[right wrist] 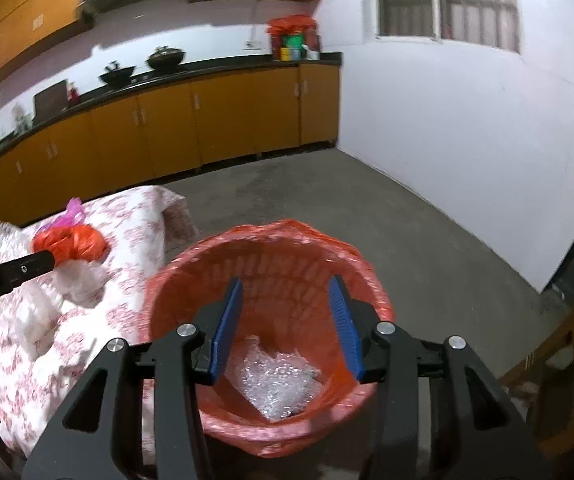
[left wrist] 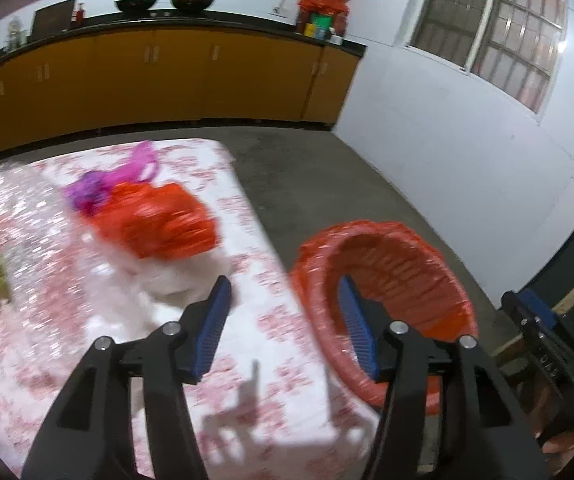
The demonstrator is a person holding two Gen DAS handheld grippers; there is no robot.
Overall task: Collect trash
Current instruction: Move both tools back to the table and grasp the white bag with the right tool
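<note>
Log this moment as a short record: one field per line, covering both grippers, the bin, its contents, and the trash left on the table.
left gripper: open, empty, over the table's edge
right gripper: open, empty, above the bin
bin: orange basket with red liner, on the floor beside the table
bin contents: bubble wrap
table: red-and-white patterned cloth
trash on table: red bag, purple bag, clear plastic

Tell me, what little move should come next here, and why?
Probably the left hand-held gripper should ease forward to the red bag on the table and close on it. Its jaws are open and empty, the bag still lies among other scraps, and the bin beside the table already holds bubble wrap. The right hand-held gripper hangs open over the bin.
</note>
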